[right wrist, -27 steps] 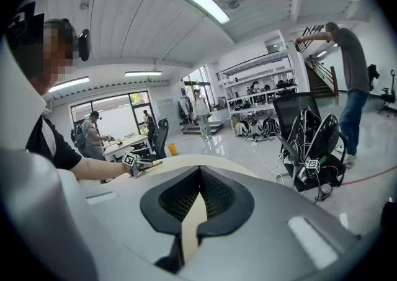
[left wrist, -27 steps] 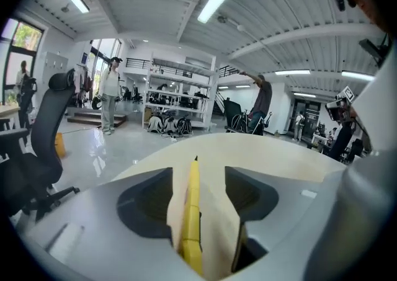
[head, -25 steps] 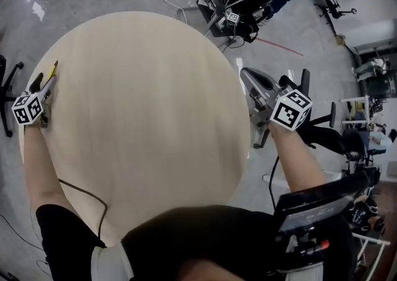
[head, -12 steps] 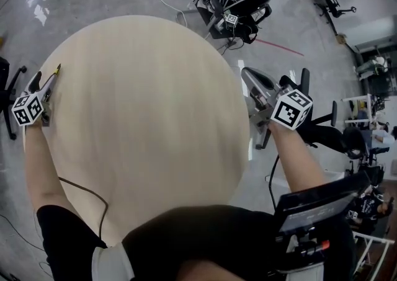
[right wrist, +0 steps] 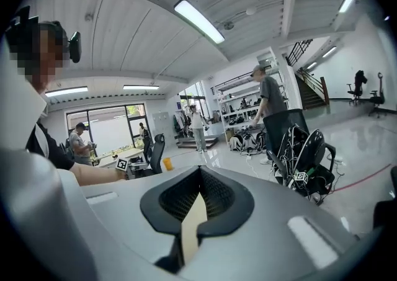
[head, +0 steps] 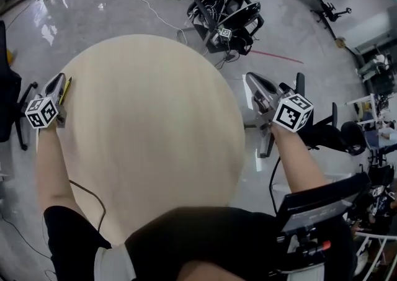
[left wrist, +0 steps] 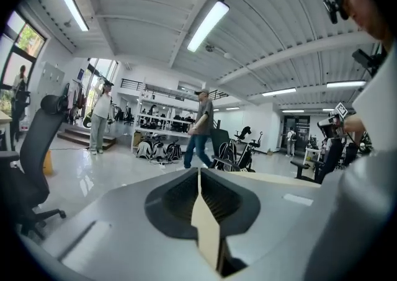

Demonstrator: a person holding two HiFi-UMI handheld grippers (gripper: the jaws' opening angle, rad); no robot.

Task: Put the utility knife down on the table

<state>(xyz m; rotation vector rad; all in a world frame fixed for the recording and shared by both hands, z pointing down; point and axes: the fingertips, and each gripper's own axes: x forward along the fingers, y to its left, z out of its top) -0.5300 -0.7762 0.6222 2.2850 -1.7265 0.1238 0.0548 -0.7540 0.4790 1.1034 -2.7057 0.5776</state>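
The utility knife, yellow and black, lies on the round pale wooden table near its left edge. My left gripper hovers just left of the knife, raised off the table. Its jaws have just been closing and now meet with nothing between them, as the left gripper view shows. My right gripper hangs beyond the table's right edge, over the floor. In the right gripper view its jaws are shut and empty. The knife is in neither gripper view.
A black chair loaded with cables and a marker tag stands past the table's far edge. Another black office chair is at the left. A thin cable crosses the table's near left. Exercise gear is at the right; people walk farther off.
The left gripper let go of the knife, lifted off the table and shut its jaws; the knife stays at the table's left edge. The right gripper also rose a little.
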